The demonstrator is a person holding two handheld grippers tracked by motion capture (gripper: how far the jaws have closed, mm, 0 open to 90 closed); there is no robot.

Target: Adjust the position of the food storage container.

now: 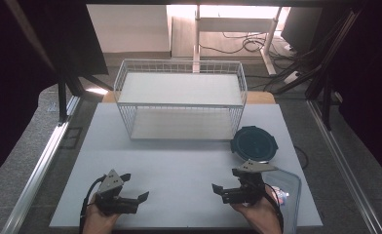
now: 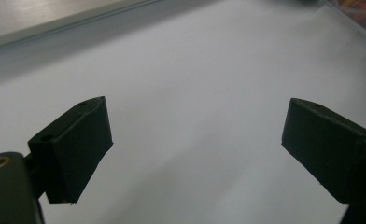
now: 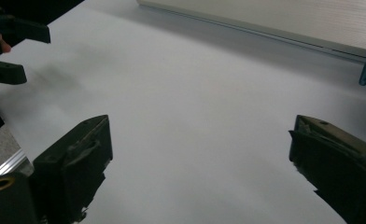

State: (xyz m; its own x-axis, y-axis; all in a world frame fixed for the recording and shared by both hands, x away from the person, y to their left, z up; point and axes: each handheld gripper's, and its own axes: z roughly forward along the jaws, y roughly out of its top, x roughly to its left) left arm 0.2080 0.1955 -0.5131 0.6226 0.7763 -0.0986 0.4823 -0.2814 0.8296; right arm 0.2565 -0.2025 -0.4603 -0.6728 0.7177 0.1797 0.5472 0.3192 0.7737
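Matte black left gripper (image 2: 197, 140) agape; round lid (image 1: 254, 144)

Near half of the tabletop (image 1: 179, 170) is bare; open lane between left tool (image 1: 134, 186) and right tool (image 1: 225, 181), both with jaws spread and nothing between. Far side blocked by the wire shelf rack (image 1: 181, 100) across the middle. Right side tight: dark round lid (image 1: 254, 144) just beyond the right tool, clear plastic container (image 1: 286, 190) just beside it at the edge.
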